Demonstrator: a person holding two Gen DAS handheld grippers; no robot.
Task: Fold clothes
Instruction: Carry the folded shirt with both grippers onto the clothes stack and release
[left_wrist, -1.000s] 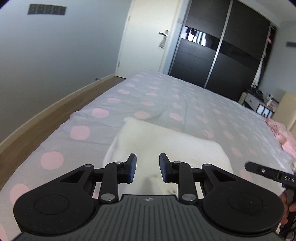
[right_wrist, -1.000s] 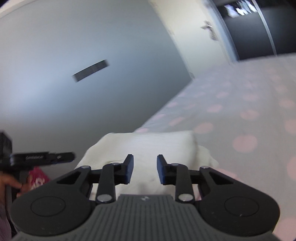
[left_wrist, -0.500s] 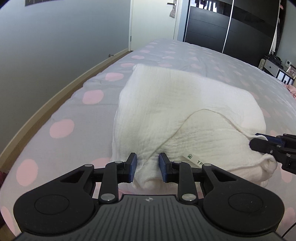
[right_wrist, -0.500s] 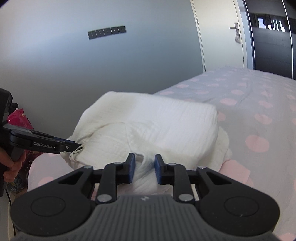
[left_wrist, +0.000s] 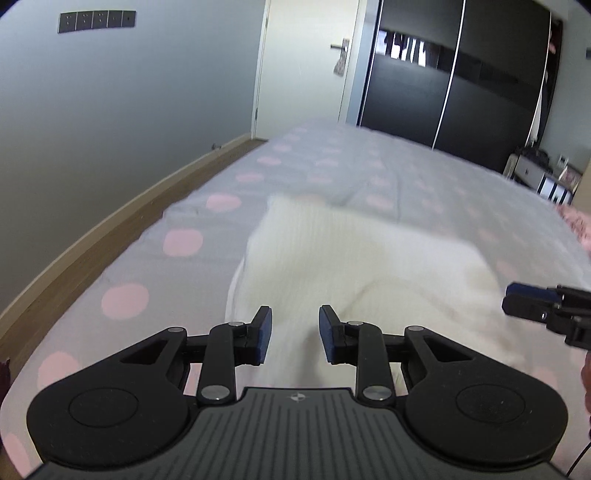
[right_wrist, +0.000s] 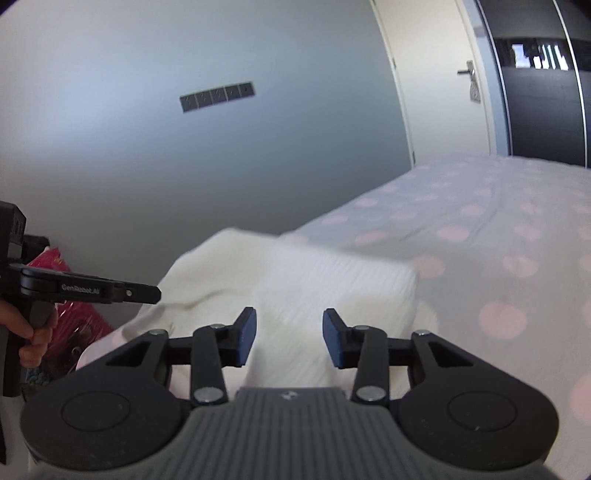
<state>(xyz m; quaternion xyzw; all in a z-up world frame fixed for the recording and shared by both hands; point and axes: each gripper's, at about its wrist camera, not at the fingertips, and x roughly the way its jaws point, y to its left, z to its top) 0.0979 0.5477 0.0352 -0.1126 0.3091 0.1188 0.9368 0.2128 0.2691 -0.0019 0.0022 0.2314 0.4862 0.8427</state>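
While blur smears the white garment (left_wrist: 362, 266), left gripper (left_wrist: 295, 334) gapes empty, right gripper (right_wrist: 289, 338) opening.

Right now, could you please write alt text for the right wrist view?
The right gripper, its jaws opening and empty, hovers over a folded white garment on a polka-dot bed. The left gripper reaches in from the left.

White garment (left_wrist: 354, 266): soft cloth, fine ribbed weave, matt. Bed sheet (left_wrist: 424, 177): smooth matt cotton-like cloth, grey with pink dots. Left gripper (left_wrist: 295, 332): matt black plastic, blue rubbery pads, bright metal pivots. Wardrobe doors (left_wrist: 461, 74): glossy dark panels. Floor edging (left_wrist: 110, 229): wood-look
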